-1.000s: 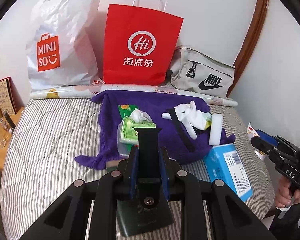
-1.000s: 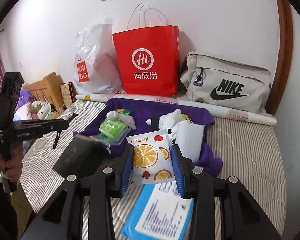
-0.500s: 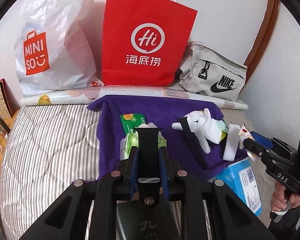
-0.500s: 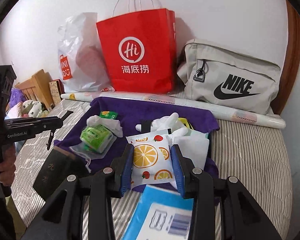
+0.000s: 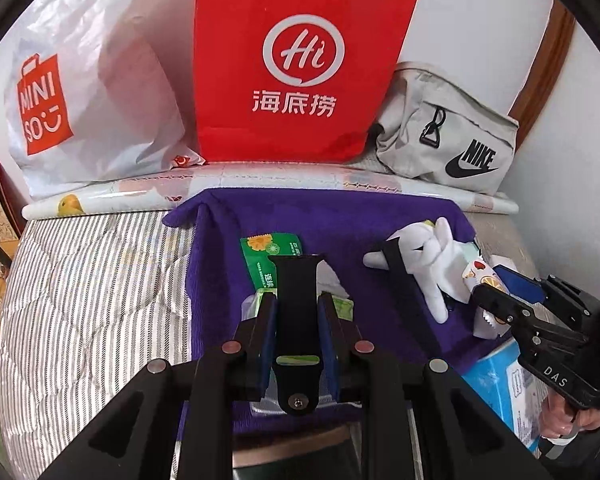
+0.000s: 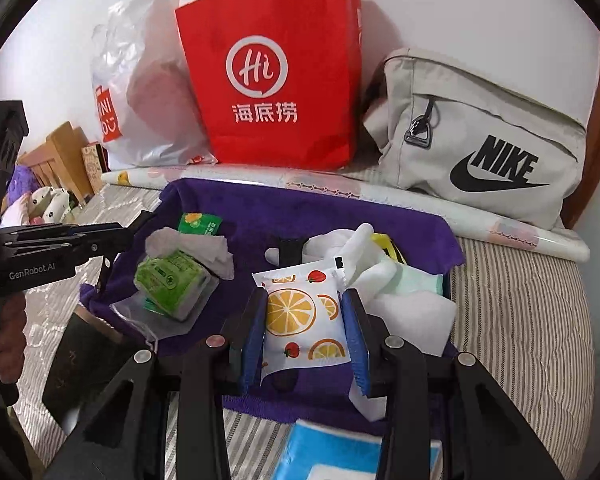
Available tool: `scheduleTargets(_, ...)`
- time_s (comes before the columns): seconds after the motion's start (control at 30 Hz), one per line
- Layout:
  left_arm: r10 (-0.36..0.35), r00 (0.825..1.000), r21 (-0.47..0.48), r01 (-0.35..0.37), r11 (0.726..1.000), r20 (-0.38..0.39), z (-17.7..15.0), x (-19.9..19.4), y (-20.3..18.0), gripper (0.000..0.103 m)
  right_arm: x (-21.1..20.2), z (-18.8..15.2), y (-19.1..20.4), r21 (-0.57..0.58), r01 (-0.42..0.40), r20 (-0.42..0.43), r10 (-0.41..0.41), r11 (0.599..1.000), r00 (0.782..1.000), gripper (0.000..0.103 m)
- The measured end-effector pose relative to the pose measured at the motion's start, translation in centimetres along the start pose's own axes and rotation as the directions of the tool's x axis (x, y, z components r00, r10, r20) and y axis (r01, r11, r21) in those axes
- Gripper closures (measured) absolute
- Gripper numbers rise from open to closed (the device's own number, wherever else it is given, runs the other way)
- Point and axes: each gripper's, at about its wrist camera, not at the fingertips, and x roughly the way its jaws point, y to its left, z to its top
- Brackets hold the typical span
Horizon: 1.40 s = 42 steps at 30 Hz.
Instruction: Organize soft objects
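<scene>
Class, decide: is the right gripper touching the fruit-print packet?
Touching. The right wrist view shows the right gripper with both blue pads pressed against the sides of the fruit-print packet.

- My left gripper [image 5: 297, 322] clamps a black strap [image 5: 298, 300], upright at frame centre.
- My right gripper [image 6: 305, 330] pinches a white orange-print packet [image 6: 302, 314], mid-frame.
- Purple towel [image 6: 320, 212] spreads on the bed, carrying a green tissue pack [image 6: 172, 282] left and a white glove [image 5: 428, 256] right.

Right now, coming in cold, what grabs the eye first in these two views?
The bright red paper bag with the white Hi logo stands against the back wall, between a white plastic Miniso bag and a grey Nike pouch. Nearer, the right gripper clamps an orange-slice printed packet over the purple towel.
</scene>
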Motion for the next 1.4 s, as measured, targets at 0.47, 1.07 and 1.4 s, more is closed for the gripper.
scheduleTargets(0.47, 0.002, 0.999, -0.028, -0.004, 1.0, -0.051, 0.6, 2.5, 0.5, 0.082, 2.4, 0.2, 0.0, -0.009, -0.013, -0.073, 0.012, 1.0, 0.997, 0.063)
scheduleTargets(1.07, 0.04, 0.999, -0.045, -0.04, 0.998, -0.002, 0.1, -2.4, 0.3, 0.039, -1.7, 0.7, 0.6, 0.029, -0.069, -0.022, 0.069, 0.997, 0.997, 0.04)
scheduleTargets(1.4, 0.047, 0.995, -0.016, -0.046, 0.999, 0.091, -3.4, -10.3, -2.5, 0.026, -10.2, -1.4, 1.3, 0.042, -0.003, 0.077, 0.0, 0.999, 0.997, 0.023)
